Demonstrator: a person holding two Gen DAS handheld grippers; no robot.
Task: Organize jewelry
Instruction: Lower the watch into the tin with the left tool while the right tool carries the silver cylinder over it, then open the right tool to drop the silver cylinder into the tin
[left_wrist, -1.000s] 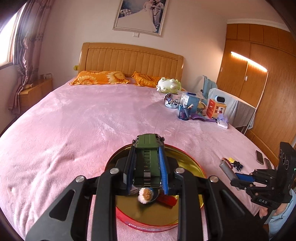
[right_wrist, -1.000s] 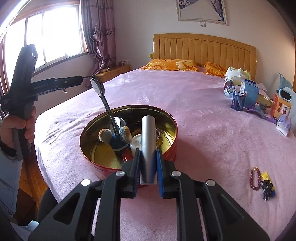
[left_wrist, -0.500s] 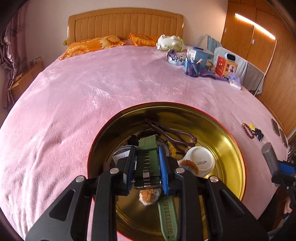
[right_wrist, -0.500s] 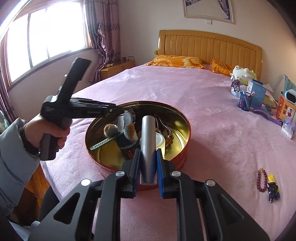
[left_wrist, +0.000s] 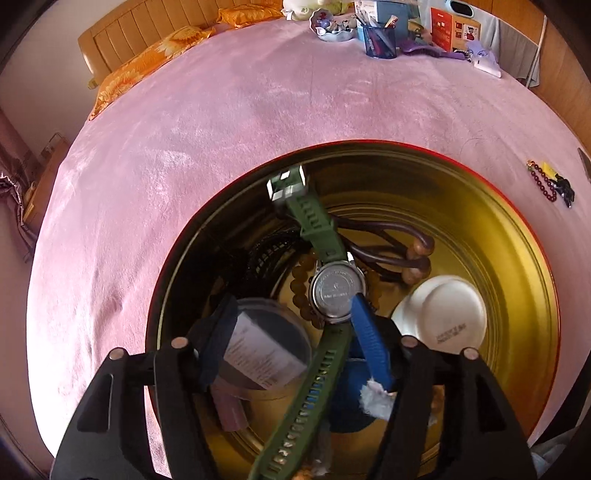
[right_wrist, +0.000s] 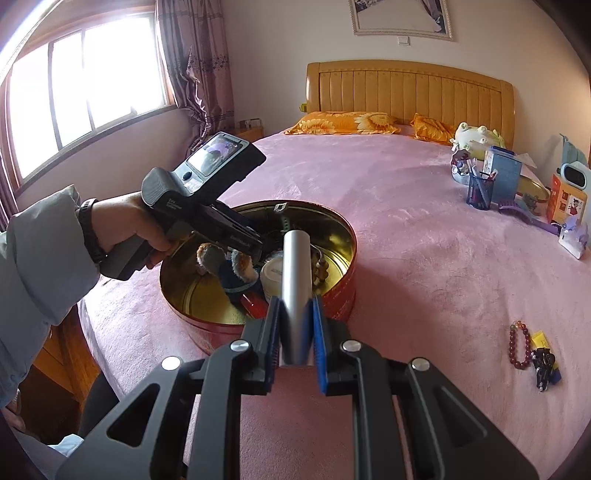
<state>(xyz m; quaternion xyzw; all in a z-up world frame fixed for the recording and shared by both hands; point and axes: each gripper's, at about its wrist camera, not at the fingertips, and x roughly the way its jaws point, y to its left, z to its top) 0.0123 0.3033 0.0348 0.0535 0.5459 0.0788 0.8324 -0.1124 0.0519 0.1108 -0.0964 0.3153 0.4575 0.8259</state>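
White jar (left_wrist: 445, 314) underside print, illegible

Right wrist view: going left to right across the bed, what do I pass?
Left tool → round tin → red bead bracelet → black keychain.

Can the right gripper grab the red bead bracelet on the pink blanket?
Probably not yet: the right gripper is shut on a silver tube. The red bead bracelet lies uncovered on the blanket.

Daylight blows out the window (right_wrist: 88, 85); fisheye edges bend and darken.
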